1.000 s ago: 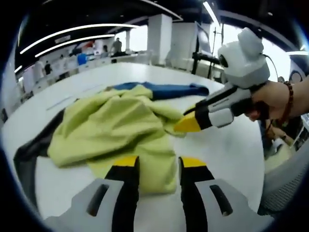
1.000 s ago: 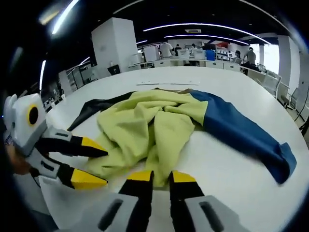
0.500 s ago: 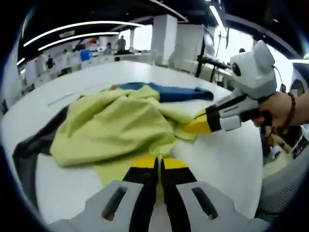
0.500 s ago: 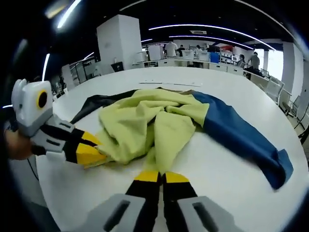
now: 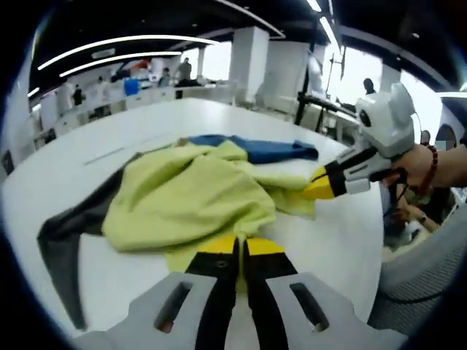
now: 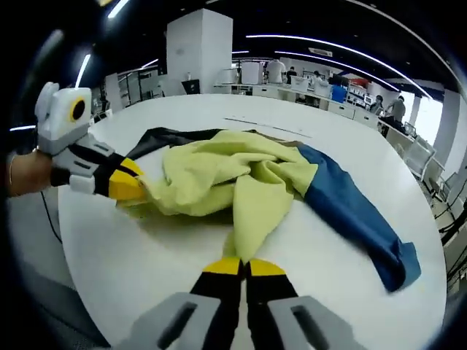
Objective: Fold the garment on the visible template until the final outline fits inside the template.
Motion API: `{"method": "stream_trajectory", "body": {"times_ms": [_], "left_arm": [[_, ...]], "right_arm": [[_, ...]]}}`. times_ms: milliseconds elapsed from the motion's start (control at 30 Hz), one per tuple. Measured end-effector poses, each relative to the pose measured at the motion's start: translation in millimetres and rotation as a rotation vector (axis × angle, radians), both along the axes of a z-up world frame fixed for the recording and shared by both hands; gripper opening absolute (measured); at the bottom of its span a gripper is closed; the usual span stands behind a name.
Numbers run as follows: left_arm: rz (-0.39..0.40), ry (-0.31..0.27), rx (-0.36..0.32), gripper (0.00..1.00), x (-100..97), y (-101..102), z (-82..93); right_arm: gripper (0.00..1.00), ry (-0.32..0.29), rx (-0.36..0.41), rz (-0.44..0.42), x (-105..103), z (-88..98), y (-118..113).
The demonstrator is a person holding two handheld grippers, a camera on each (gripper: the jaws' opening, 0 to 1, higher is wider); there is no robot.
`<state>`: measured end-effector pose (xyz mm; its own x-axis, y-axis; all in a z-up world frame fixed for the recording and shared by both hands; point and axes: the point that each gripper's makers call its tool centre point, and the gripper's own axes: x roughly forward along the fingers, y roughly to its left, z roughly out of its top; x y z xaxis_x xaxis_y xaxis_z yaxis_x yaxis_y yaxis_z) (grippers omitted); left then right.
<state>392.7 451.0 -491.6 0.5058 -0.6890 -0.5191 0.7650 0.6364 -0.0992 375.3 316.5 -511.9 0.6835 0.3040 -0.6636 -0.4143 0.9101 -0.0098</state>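
Observation:
A crumpled garment lies on the white table: a yellow-green body (image 5: 190, 204) (image 6: 219, 171), one blue sleeve (image 5: 255, 148) (image 6: 357, 219) and one dark grey sleeve (image 5: 69, 233) (image 6: 171, 137). My left gripper (image 5: 237, 248) is shut on a strip of the yellow hem at the near edge; in the right gripper view it (image 6: 131, 188) comes in from the left, pinching the yellow edge. My right gripper (image 6: 237, 266) is shut on another yellow flap, and shows at the right of the left gripper view (image 5: 317, 188). The fabric between the two is drawn taut and casts a shadow.
The white table (image 5: 343, 240) (image 6: 124, 270) curves away close behind both grippers. A thin line mark (image 6: 252, 124) runs on the table beyond the garment. A grey chair (image 5: 430, 284) stands by the table edge. Desks, pillars and people are far behind.
Both grippers, open a second ago, have shut on the yellow hem. They have since drawn apart and back, pulling the yellow fabric out from the pile.

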Motion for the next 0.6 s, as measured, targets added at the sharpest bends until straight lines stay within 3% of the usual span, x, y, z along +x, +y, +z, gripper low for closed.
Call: {"method": "stream_trajectory", "body": {"times_ms": [267,400,600], "left_arm": [[-0.007,-0.011,0.031,0.00,-11.4,13,9.4],[0.000,0.000,0.050,0.00,-12.9,21,5.9],[0.016,-0.007,0.057,0.00,-14.1,31,9.5]], "right_arm": [[0.00,0.020,0.008,-0.016,-17,9.6,-15],[0.00,0.039,0.010,-0.015,-24,9.5,-21],[0.00,0.043,0.012,-0.061,-22,13.7,-39]]}}
